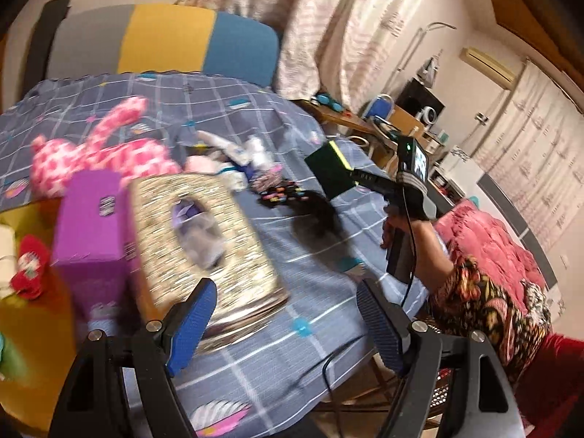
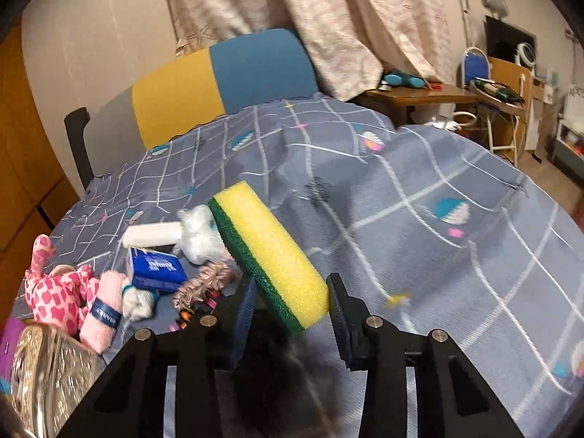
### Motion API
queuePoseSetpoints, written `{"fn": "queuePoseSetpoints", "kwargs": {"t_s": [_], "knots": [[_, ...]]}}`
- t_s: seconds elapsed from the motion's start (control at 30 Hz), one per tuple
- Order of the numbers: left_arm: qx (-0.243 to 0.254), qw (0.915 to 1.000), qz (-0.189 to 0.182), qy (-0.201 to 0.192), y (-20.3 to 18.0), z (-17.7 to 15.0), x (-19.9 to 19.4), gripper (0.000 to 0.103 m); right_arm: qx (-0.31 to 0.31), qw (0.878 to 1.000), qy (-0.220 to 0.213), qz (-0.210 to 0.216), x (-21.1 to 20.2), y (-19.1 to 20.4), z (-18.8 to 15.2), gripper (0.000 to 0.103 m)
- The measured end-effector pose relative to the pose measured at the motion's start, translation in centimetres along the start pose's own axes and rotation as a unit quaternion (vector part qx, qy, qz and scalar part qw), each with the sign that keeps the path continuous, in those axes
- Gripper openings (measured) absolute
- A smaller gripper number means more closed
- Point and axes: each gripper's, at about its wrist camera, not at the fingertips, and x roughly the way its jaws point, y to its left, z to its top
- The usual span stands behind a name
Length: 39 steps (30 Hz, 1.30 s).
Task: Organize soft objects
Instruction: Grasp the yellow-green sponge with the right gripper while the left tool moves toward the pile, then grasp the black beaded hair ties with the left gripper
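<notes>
My right gripper (image 2: 290, 303) is shut on a yellow and green sponge (image 2: 270, 252) and holds it tilted above the table; the sponge also shows in the left wrist view (image 1: 330, 171). My left gripper (image 1: 284, 325) is open and empty, just in front of a glittery silver box (image 1: 204, 233) with an oval opening. A pink spotted plush (image 1: 98, 153) lies behind the box. Other soft items lie in a heap: a pink yarn skein (image 2: 104, 310), a white roll (image 2: 153, 235), a white plastic wad (image 2: 200, 233), a blue tissue pack (image 2: 155, 268) and a fuzzy scrunchie (image 2: 202, 284).
A purple box (image 1: 91, 222) stands left of the silver box. A black furry item (image 1: 317, 215) lies mid-table on the grey-blue checked cloth (image 2: 438, 255). A grey, yellow and blue chair back (image 1: 164, 43) stands behind the table. A red item (image 1: 29, 266) lies at far left.
</notes>
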Motion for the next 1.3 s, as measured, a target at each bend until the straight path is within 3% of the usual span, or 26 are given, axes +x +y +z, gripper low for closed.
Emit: {"fn": "queuePoseSetpoints", "kwargs": {"t_s": [0.23,0.4,0.57,0.73,0.83,1.0,1.2,1.3], "knots": [[0.014,0.9993,-0.025,0.024,-4.5,3.0,4.0,0.08,0.012,1.0,0.019,-0.014,-2.4,-5.4,-2.1,0.04],[-0.003,0.9983,-0.039,0.043,-8.1,5.4,8.0,0.081,0.044,0.998,0.044,0.009,-2.2,-7.7,-2.9,0.04],[-0.063,0.9951,-0.044,0.062,-9.5,8.1,13.0,0.081,0.068,0.996,0.05,0.026,-1.8,-8.1,-2.3,0.04],[-0.119,0.9911,-0.02,0.057,-8.9,10.5,18.4,0.081,0.054,0.997,0.041,0.022,-2.6,-7.5,-2.0,0.04],[-0.173,0.9821,-0.015,0.074,-7.6,11.0,22.3,0.081,0.07,0.996,0.043,0.02,-2.7,-8.1,-1.8,0.04],[-0.208,0.9729,0.012,0.101,-5.7,11.7,27.9,0.081,0.1,0.993,0.052,0.019,-2.6,-9.2,-1.8,0.04],[-0.265,0.9539,0.039,0.135,-3.4,11.6,32.0,0.081,0.111,0.992,0.051,0.029,-2.8,-9.3,-1.6,0.04],[-0.265,0.9522,0.062,0.138,-2.8,11.6,33.1,0.078,0.107,0.993,0.048,0.03,-3.0,-9.1,-1.6,0.04]]}}
